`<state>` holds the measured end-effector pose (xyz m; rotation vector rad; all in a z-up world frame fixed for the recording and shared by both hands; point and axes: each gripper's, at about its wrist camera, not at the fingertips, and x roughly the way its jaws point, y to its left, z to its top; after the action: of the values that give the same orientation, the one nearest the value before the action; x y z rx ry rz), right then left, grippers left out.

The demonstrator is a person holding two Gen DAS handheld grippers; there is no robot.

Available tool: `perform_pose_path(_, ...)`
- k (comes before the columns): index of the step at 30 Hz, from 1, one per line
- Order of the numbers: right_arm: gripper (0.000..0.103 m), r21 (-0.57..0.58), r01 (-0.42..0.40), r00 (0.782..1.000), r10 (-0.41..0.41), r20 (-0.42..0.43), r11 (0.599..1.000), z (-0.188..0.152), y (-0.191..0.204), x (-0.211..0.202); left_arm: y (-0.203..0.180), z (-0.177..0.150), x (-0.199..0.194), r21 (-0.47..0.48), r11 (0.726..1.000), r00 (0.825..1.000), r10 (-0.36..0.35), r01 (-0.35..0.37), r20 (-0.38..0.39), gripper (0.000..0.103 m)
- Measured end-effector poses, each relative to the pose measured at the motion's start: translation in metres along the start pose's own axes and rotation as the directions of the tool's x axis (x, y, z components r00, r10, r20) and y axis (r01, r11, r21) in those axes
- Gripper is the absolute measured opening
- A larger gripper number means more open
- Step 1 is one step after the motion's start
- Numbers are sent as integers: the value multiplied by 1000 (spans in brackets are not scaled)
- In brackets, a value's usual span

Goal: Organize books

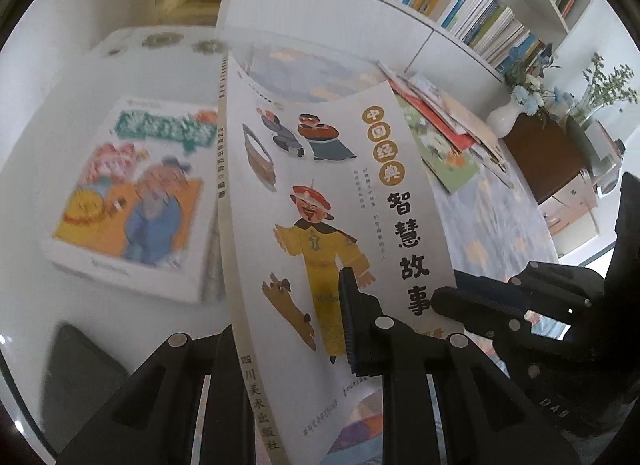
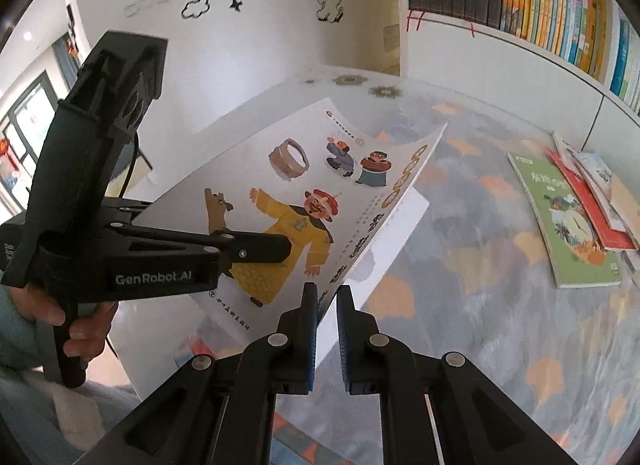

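We have the thin white picture book with the yellow-robed figure (image 1: 320, 193) off the worktop (image 2: 480, 225), left gripper (image 1: 288, 329) and right gripper (image 2: 326, 305) fingers both clamped on it. Loose paperback pile (image 2: 580, 205) still unsorted; mostly left.

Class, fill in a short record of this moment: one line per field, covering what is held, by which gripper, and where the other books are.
held item: white picture book with a yellow-robed figure on its cover
left gripper: shut on the book's cover
right gripper: shut on the book's edge
book state: lifted off the table, cover bowed
second book: flat on the white surface, blurred
loose pile: green book on top, on the patterned tablecloth
bookshelf: full, behind the table
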<state>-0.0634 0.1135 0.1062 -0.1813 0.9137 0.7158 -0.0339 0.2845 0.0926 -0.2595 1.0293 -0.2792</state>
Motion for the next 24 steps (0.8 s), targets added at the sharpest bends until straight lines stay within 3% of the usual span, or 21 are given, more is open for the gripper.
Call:
perform_pose_path(6, 9, -20, 3, 999, -2, 35, 1000, 33, 22, 14, 32, 28, -20, 18, 999, 999, 35, -36, 42, 17)
perform_pose_path(12, 10, 25, -99, 995, 99, 1, 995, 59, 38, 55, 89, 46, -23, -15, 995, 995, 97, -96, 20, 17)
perform_pose_path(16, 10, 149, -197, 978, 204, -33, 969, 77, 38, 93, 122, 59, -17, -83, 989, 992, 122, -119, 35, 17)
perform_pose_path(24, 10, 196, -169, 983, 179, -39, 966, 93, 42, 114, 150, 68, 4, -96, 987, 991, 131, -131, -9, 17)
